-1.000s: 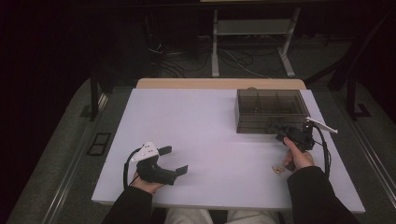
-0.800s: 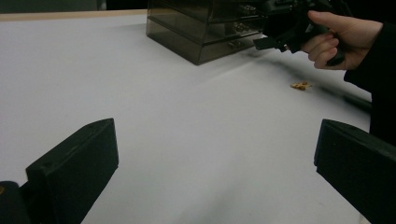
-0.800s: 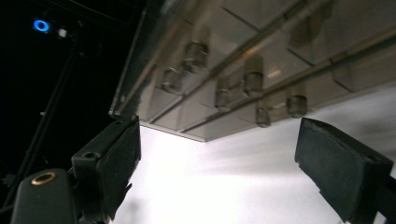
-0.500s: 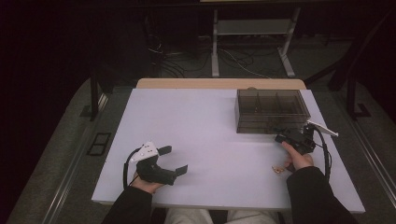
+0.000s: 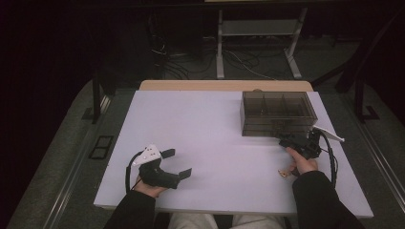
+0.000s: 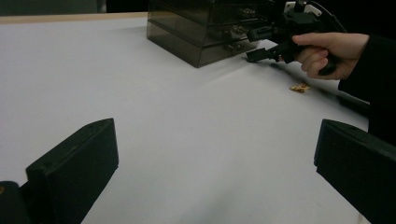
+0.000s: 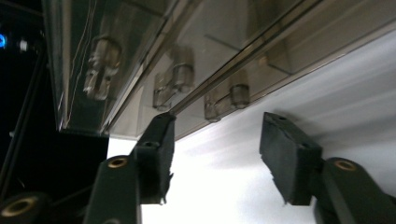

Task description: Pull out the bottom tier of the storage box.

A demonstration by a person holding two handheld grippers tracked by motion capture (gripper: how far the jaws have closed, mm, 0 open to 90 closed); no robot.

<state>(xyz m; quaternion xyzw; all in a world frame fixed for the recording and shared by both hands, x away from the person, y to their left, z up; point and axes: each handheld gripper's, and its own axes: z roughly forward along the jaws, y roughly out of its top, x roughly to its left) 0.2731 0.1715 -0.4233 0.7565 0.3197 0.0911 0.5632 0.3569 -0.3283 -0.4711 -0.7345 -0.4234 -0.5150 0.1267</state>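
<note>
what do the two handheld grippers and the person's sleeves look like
Both grippers are black with two blocky black jaws. The left gripper carries a pale grey three-cornered plate on top and a black cable looping from its back. The right gripper has a white part at its rear and a black cable trailing beside the forearm. Brass-coloured screws sit at its jaw bases. Both sleeves are dark.

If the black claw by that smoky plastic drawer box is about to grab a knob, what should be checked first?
1. Right gripper at the drawer box front: ok.
2. Drawer knob between its jaws: ok, lined up ahead, not yet touched.
3. Jaws, which have just been closing, gripping the knob: not ok, pads still apart from it.
4. Drawers shut: ok, fronts look flush.
5. Left gripper open, away from the box: ok.
6. Small tan piece by the right hand, out of the way: cannot tell.
</note>
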